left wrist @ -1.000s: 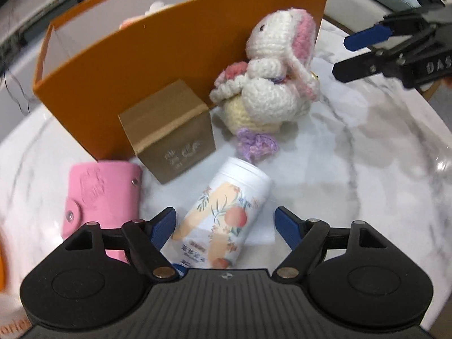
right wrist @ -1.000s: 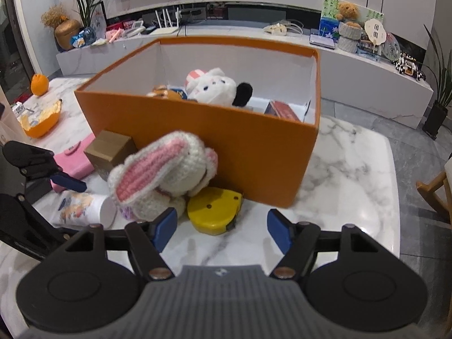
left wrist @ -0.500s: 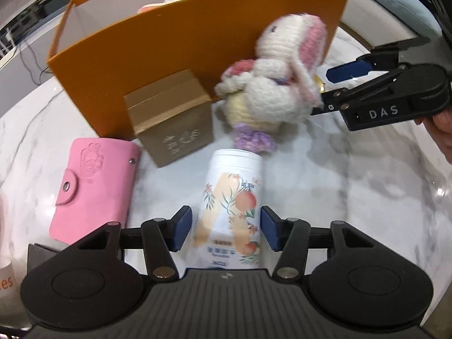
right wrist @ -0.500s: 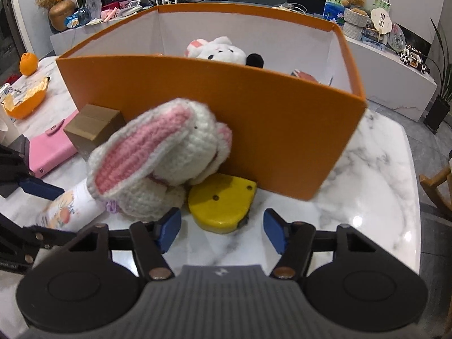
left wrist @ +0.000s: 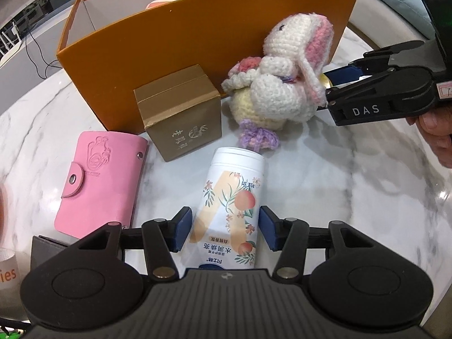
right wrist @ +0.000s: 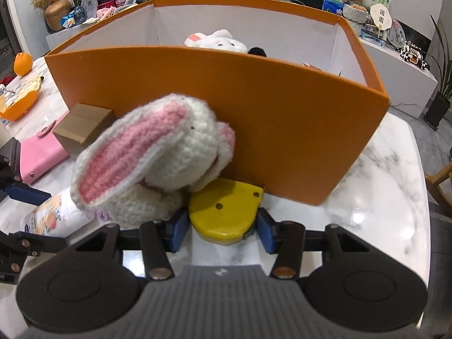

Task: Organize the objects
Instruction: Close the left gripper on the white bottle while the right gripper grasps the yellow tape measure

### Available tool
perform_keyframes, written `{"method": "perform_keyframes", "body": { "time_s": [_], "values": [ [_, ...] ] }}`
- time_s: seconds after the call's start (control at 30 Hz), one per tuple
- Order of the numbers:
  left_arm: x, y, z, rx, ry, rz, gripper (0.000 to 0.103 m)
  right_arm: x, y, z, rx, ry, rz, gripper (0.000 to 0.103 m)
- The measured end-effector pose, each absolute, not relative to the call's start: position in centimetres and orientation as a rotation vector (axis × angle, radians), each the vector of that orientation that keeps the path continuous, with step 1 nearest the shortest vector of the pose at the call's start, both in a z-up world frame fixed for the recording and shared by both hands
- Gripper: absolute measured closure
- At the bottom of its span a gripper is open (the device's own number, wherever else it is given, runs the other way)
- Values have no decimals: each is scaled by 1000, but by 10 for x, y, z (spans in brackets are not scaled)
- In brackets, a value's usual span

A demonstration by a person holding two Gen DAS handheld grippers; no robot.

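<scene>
A white bottle with peach print (left wrist: 230, 206) lies on the marble table, and my left gripper (left wrist: 223, 231) is shut on its lower part. A yellow tape measure (right wrist: 226, 212) lies against the orange box (right wrist: 254, 118), and my right gripper (right wrist: 219, 233) has its pads around it, touching both sides. The right gripper also shows in the left wrist view (left wrist: 339, 84). A crocheted white and pink bunny (left wrist: 282, 76) stands between the two, and its ear (right wrist: 135, 158) overhangs the tape measure.
A gold cardboard box (left wrist: 178, 113) and a pink card holder (left wrist: 99, 178) lie left of the bottle by the box wall. A white plush toy (right wrist: 217, 39) is inside the orange box. An orange bowl (right wrist: 19, 101) sits far left on the table.
My left gripper closed on the bottle and straightened it. My right gripper moved forward and closed around the yellow tape measure under the bunny's ear.
</scene>
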State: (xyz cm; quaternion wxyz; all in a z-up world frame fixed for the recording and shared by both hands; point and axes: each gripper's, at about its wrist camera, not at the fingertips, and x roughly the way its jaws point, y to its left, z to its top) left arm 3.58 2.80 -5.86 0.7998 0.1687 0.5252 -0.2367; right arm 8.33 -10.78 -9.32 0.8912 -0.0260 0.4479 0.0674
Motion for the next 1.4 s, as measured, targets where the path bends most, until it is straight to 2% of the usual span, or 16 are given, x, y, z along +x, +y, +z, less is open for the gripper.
{"method": "perform_keyframes", "body": {
  "time_s": [0.6,1.03,1.1,1.23,1.3,1.33,1.4],
  "values": [
    [33,32,-40,389,1105,-509,45,54,-115,-69,-50,949,165,50],
    [52,20,-66,367,1159,-511,45,44,-120,-60,-30,941,176,50],
    [56,20,-68,366,1157,-508,43,45,-120,-61,-30,944,177,50],
    [62,14,-72,379,1150,-510,26,45,-120,-62,-29,945,181,50],
    [65,13,-74,372,1148,-507,23,45,-121,-62,-29,946,180,50],
    [67,13,-75,364,1149,-509,24,45,-121,-62,-29,947,180,50],
    [70,14,-75,337,1136,-515,42,45,-121,-62,-29,947,180,50]
  ]
}}
